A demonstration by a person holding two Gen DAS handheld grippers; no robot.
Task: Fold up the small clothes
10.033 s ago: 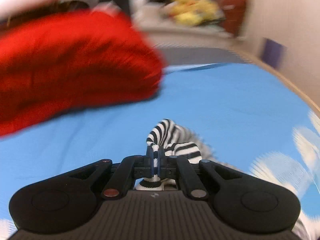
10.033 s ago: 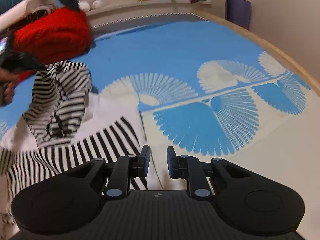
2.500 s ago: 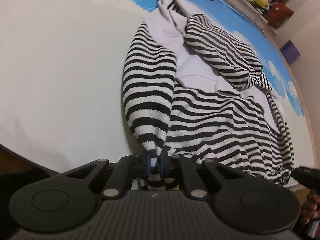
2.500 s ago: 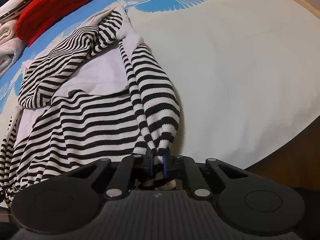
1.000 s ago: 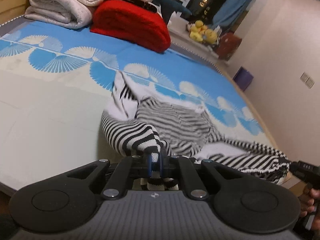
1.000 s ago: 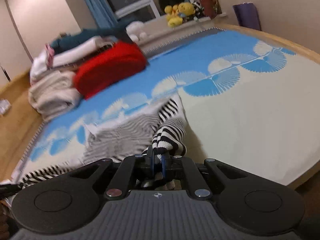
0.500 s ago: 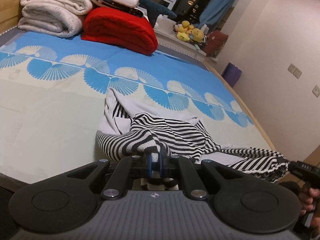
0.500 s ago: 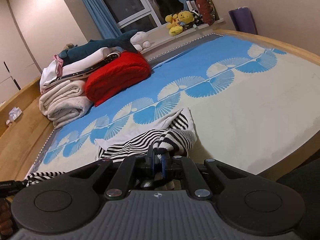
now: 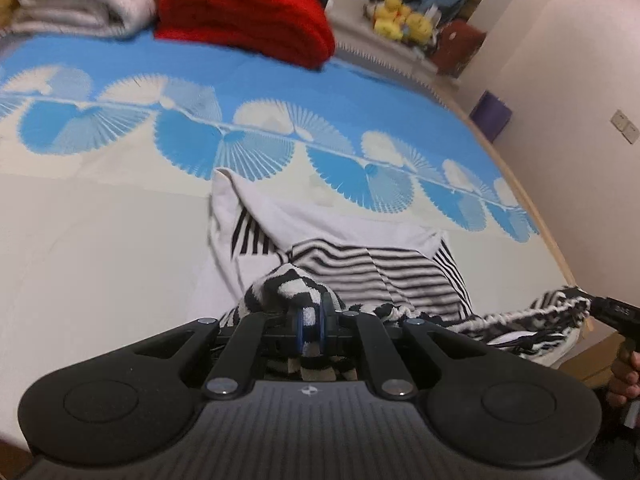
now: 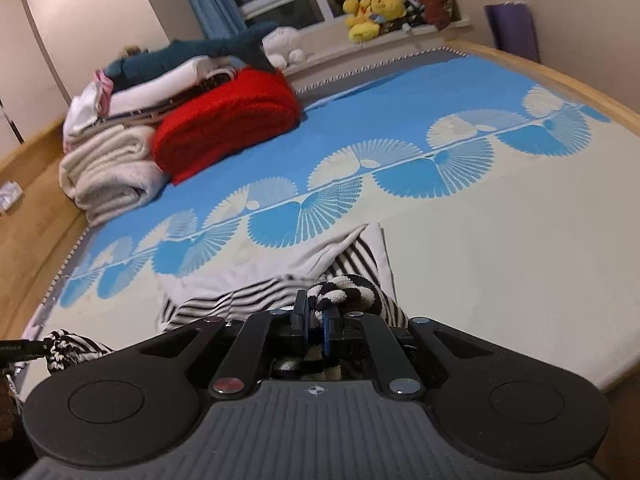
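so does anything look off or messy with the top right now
Yes. The striped top lies bunched, not flat: its white inside shows at the far end and one corner sticks up. Both the left gripper and the right gripper are clamped on crumpled folds of it.

Left tongs and right tongs: matte black bodies, ribbed grey housing, round side discs, silver pivot screws, one possibly red, blue-edged pads.
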